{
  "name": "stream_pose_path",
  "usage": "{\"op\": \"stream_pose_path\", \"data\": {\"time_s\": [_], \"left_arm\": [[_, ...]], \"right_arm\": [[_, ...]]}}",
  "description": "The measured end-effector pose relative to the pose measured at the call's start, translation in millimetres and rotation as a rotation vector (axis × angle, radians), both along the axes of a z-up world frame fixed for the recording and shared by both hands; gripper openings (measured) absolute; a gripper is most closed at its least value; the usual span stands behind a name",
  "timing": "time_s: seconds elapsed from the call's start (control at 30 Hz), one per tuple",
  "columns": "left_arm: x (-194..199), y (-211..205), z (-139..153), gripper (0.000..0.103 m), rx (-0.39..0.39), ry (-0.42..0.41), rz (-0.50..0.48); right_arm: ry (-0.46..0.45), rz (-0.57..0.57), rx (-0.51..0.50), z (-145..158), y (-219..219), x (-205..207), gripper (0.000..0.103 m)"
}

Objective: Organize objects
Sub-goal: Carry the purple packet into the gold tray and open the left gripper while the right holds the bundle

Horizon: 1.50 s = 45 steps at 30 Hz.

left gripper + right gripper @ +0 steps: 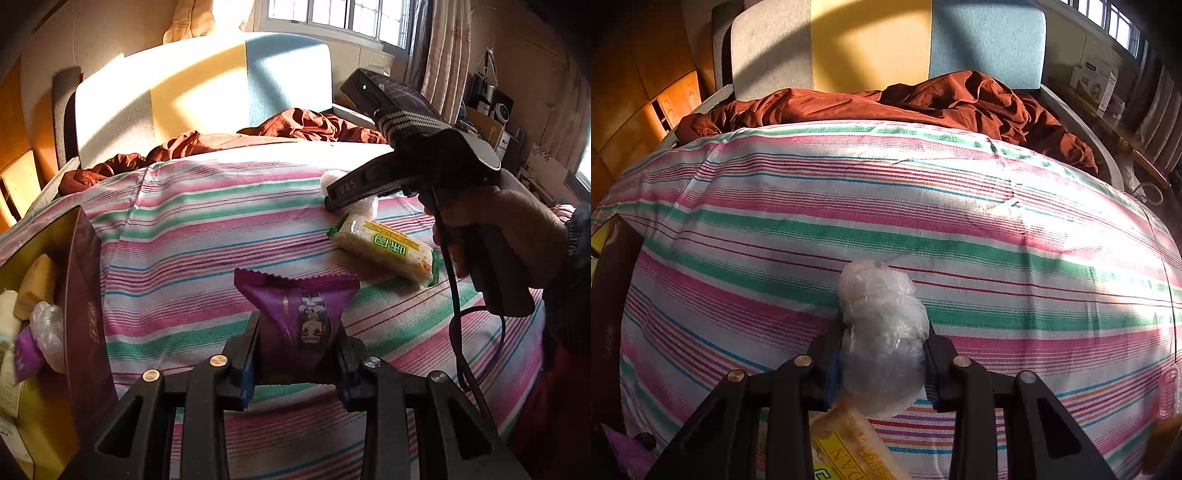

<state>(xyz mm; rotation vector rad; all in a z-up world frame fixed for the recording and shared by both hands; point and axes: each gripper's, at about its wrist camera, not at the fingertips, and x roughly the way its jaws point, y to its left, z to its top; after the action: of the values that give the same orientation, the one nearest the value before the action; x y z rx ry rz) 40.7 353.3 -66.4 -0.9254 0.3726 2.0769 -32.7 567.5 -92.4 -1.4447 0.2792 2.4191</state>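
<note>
In the left wrist view my left gripper (297, 343) is shut on a purple snack packet (299, 317), held just above the striped bedsheet (207, 236). Farther right, a hand holds my right gripper (341, 197) down at a white plastic-wrapped lump (328, 179). A yellow-green cracker packet (384, 251) lies beside it. In the right wrist view my right gripper (882, 354) is shut on that clear-wrapped white lump (882, 325), its pads pressing both sides. The cracker packet (849, 446) shows under the fingers.
An open maroon box (86, 314) holding several wrapped snacks stands at the left; its dark wall (613, 295) also shows in the right wrist view. A rust-brown blanket (923, 103) is bunched against the padded headboard (871, 44). A black cable (458, 332) hangs from the right gripper.
</note>
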Motion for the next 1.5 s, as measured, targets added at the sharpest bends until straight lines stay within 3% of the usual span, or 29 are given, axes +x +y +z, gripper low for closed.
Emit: {"op": "stream_pose_path", "data": {"time_s": [0.2,0.4,0.57,0.9,1.07,1.27,1.3,1.37,1.5], "left_arm": [[-5,-24,38,0.034,0.047,0.049,0.042],[-19,-58,60,0.034,0.048,0.065,0.097],[-47,-108,63,0.034,0.06,0.003,0.207],[-137,-223,56,0.034,0.163,-0.174,0.54],[-160,-229,48,0.034,0.145,-0.208,0.567],[-182,-206,40,0.035,0.135,-0.243,0.531],[-185,-202,38,0.037,0.131,-0.245,0.523],[-190,-196,34,0.056,0.102,-0.233,0.532],[-191,-204,27,0.057,0.101,-0.25,0.566]], "right_arm": [[0.007,0.004,0.011,0,-1,1,0.035],[0.004,0.008,0.034,0,-4,1,0.035],[-0.001,0.009,0.046,0,-6,1,0.035],[-0.007,0.012,0.048,0,-7,-1,0.035],[-0.01,0.014,0.051,0,-8,-1,0.035],[-0.011,0.017,0.054,0,-8,-1,0.035],[-0.011,0.018,0.055,0,-8,-1,0.035],[-0.011,0.019,0.055,0,-7,-2,0.035],[-0.012,0.022,0.057,0,-8,-2,0.035]]}}
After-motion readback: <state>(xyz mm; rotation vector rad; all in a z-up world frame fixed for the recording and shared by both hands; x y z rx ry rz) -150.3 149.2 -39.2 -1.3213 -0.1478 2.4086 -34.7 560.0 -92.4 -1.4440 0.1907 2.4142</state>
